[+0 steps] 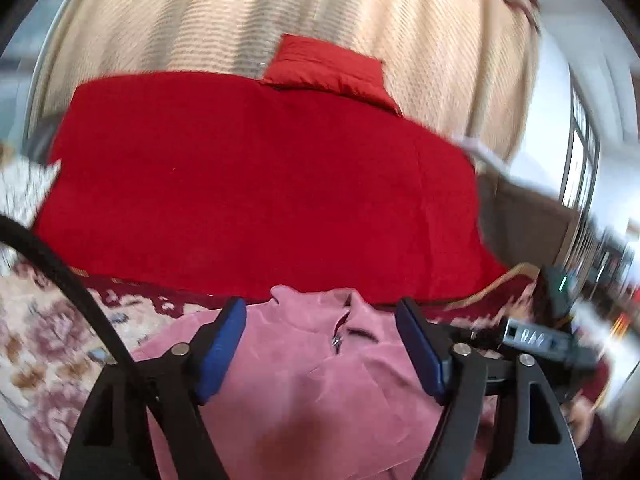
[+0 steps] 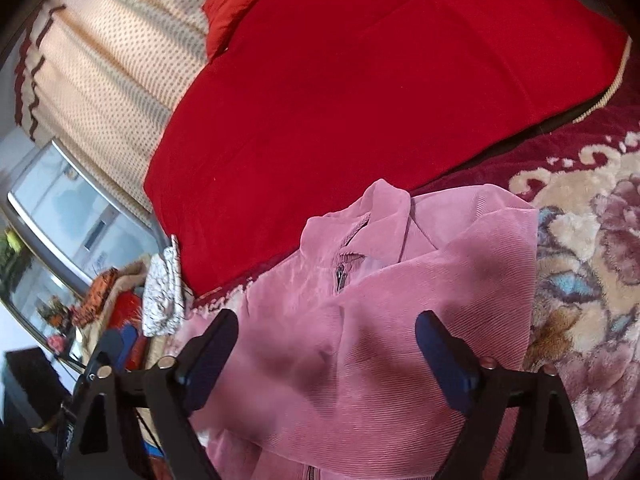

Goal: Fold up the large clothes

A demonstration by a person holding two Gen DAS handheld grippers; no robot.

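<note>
Your pink ribbed corduroy jacket lies on the floral carpet, sleeve folded across its front, hem cut off. Both the left hand-held gripper and right hand-held gripper gape wide, holding nothing. Only your right view resolves the ribbing; the left is blurred. A red velvety cushion lies beyond.

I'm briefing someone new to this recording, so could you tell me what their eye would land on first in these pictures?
First, the big red blanket filling the middle of both views, with a red pillow at its far edge against the beige curtain. Next, the pink corduroy jacket, zip and collar facing up, lying on the floral rug just in front of the blanket. Both the left gripper and the right gripper hover open over the jacket, holding nothing.
</note>
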